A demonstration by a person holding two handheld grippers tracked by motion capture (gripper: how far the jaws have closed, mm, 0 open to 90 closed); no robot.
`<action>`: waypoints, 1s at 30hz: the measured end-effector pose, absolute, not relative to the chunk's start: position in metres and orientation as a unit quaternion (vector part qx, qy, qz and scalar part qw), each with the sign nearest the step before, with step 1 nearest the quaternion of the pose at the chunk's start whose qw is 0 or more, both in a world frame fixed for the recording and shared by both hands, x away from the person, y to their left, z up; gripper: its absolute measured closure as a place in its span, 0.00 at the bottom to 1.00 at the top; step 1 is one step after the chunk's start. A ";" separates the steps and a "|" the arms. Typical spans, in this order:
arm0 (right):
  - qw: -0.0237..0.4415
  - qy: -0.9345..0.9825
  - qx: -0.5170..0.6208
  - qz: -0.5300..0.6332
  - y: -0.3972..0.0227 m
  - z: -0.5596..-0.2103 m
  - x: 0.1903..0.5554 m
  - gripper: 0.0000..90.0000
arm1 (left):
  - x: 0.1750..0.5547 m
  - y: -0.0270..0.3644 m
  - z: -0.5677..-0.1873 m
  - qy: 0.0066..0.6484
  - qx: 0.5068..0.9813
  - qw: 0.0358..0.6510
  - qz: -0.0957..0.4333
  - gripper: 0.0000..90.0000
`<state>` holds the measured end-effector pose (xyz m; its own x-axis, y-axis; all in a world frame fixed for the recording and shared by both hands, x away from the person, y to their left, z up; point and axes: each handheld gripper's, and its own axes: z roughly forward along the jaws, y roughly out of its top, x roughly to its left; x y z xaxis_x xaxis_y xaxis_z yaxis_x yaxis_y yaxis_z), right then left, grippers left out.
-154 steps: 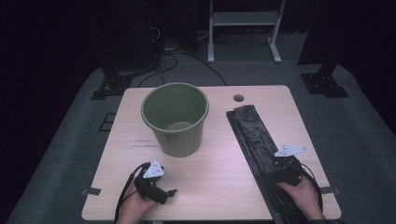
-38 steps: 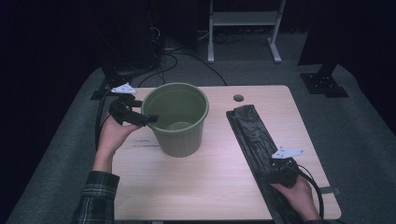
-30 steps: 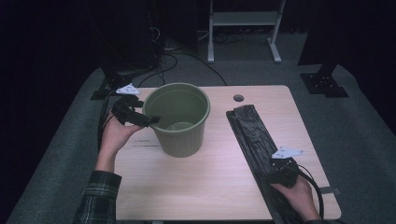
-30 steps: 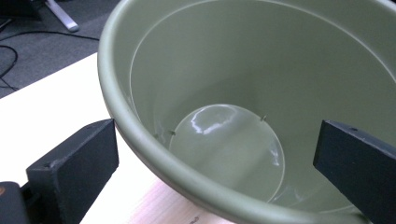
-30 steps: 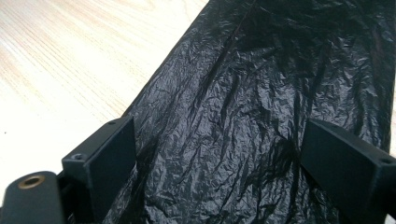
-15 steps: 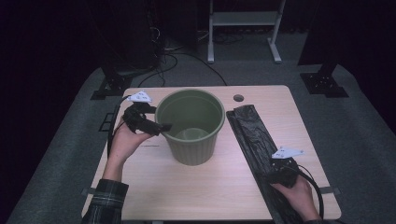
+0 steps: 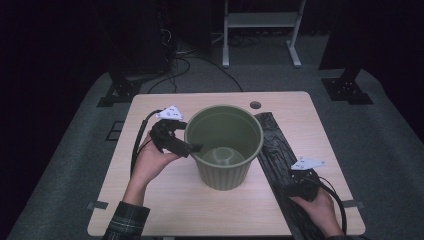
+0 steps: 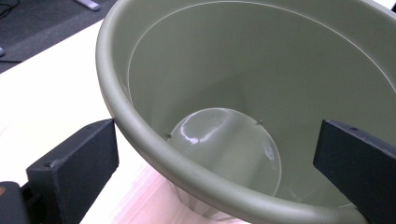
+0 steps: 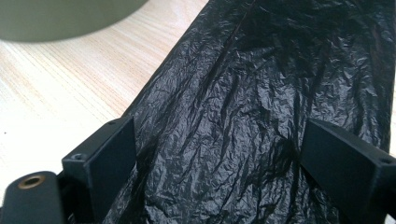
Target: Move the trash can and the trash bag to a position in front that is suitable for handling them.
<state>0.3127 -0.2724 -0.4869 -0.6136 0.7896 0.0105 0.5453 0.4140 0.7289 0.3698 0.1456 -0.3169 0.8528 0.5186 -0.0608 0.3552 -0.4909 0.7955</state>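
Observation:
A green plastic pot (image 7: 223,176) stands upright and empty in the middle of the wooden table (image 7: 165,202). My left gripper (image 7: 194,148) is at the pot's left rim, jaws wide apart. In the left gripper view the pot's rim (image 8: 140,135) runs between the jaws of the left gripper (image 8: 215,140), one jaw outside the wall and one over the inside. A long folded black plastic bag (image 7: 272,150) lies along the table's right side. My right gripper (image 7: 299,179) rests open over the bag (image 9: 261,70), with the right gripper (image 9: 219,144) spanning the crinkled plastic.
The pot's right side touches or overlaps the bag's left edge. A small round hole (image 7: 255,105) is in the table's far edge. The pot's base (image 9: 70,18) shows blurred at the top left of the right gripper view. Dark floor, cables and stands surround the table.
The pot has slid right and toward the person, together with my left gripper at its rim, and now stands against the bag. The right gripper has stayed put.

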 end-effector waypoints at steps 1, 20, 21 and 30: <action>0.170 0.823 0.405 0.359 -0.272 -0.487 0.313 0.11 | 0.369 0.143 -0.317 0.252 0.859 0.437 0.092 0.00; 0.170 0.823 0.406 0.359 -0.272 -0.487 0.313 0.11 | 0.332 0.201 -0.308 0.276 0.816 0.491 0.130 0.00; 0.170 0.823 0.405 0.359 -0.272 -0.487 0.313 0.11 | 0.327 0.205 -0.313 0.278 0.816 0.490 0.131 0.00; 0.171 0.823 0.406 0.359 -0.272 -0.487 0.313 0.11 | 0.308 0.224 -0.363 0.283 0.822 0.478 0.125 0.00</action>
